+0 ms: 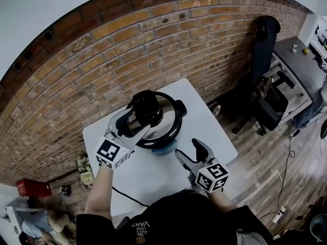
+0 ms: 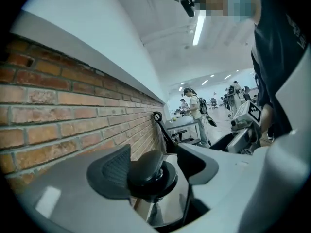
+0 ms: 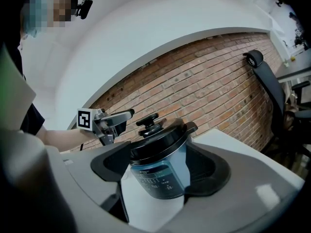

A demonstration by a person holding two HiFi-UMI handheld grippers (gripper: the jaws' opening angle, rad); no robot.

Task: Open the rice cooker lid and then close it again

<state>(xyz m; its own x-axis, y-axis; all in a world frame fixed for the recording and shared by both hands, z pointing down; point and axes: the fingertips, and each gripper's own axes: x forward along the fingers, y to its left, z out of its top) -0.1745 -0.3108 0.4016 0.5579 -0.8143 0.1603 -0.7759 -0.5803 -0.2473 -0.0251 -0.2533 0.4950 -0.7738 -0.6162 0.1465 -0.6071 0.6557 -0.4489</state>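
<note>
A rice cooker [image 1: 162,128] with a blue-grey body and a shut black lid [image 3: 158,136] stands on the white table [image 1: 148,180]. My left gripper [image 1: 139,120] reaches over the lid's near-left side, jaws spread wide. In the left gripper view the black lid knob [image 2: 150,170] sits in the gap between the jaws [image 2: 153,166]; no pad visibly presses on it. In the right gripper view the left gripper [image 3: 127,115] shows just left of the knob [image 3: 147,121]. My right gripper [image 1: 187,148] is open in front of the cooker, apart from it, with the cooker body [image 3: 158,176] framed between its jaws [image 3: 160,171].
A brick wall [image 1: 102,50] runs close behind the table. A black office chair [image 1: 263,40] and a grey desk [image 1: 299,65] stand to the right. A red box [image 1: 33,188] lies on the floor at left. A black cable [image 1: 127,197] hangs off the table's front.
</note>
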